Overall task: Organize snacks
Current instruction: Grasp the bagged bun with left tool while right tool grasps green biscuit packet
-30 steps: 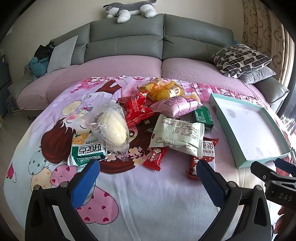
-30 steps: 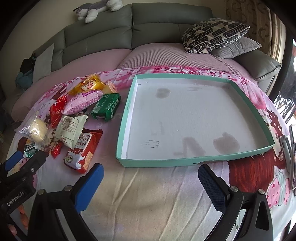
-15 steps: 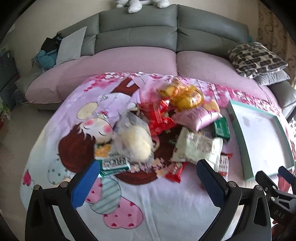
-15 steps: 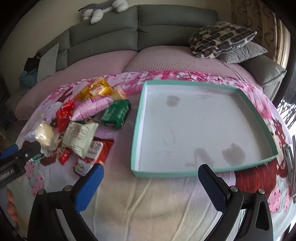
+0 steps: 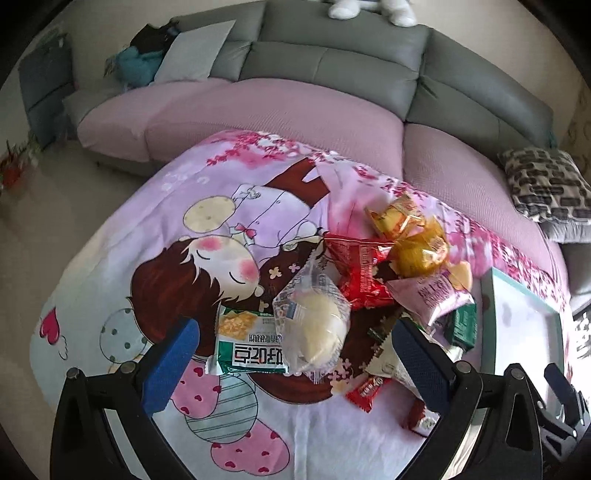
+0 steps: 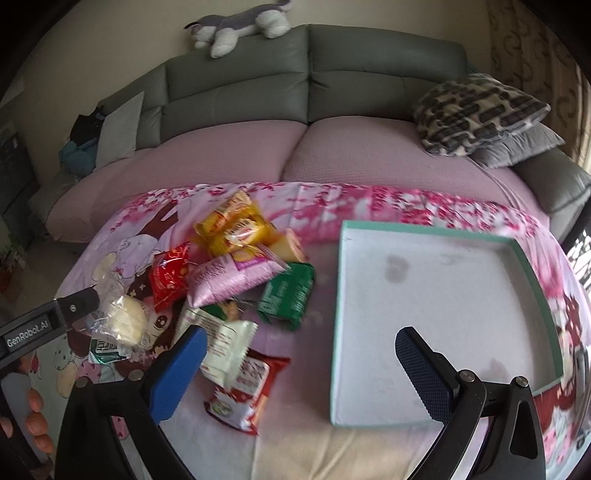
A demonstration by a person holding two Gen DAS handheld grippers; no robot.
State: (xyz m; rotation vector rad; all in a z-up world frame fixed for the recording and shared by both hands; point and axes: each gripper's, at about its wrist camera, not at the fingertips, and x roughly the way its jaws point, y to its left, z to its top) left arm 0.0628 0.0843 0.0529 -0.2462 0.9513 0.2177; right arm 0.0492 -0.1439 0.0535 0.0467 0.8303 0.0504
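A pile of snack packets lies on the cartoon-print cloth. A clear-wrapped bun (image 5: 314, 325) rests on a green-and-white packet (image 5: 251, 350), just ahead of my open, empty left gripper (image 5: 295, 354). Behind are a red bag (image 5: 360, 277), yellow packets (image 5: 410, 236) and a pink bag (image 5: 432, 295). In the right wrist view the pink bag (image 6: 236, 277), a green packet (image 6: 288, 295), a white packet (image 6: 225, 343) and a red-white packet (image 6: 247, 391) lie left of the teal tray (image 6: 539, 288). My right gripper (image 6: 299, 365) is open and empty, above the tray's near-left corner.
A grey sofa (image 6: 306, 92) with pink seat covers curves behind the table. Patterned cushions (image 6: 480, 114) lie at its right end and a plush dog (image 6: 240, 26) on its back. The floor (image 5: 55, 206) shows left of the table.
My left gripper has moved left and closer over the bun and green-and-white packet. My right gripper has shifted left, so the snack pile now fills more of its view. Both stayed open.
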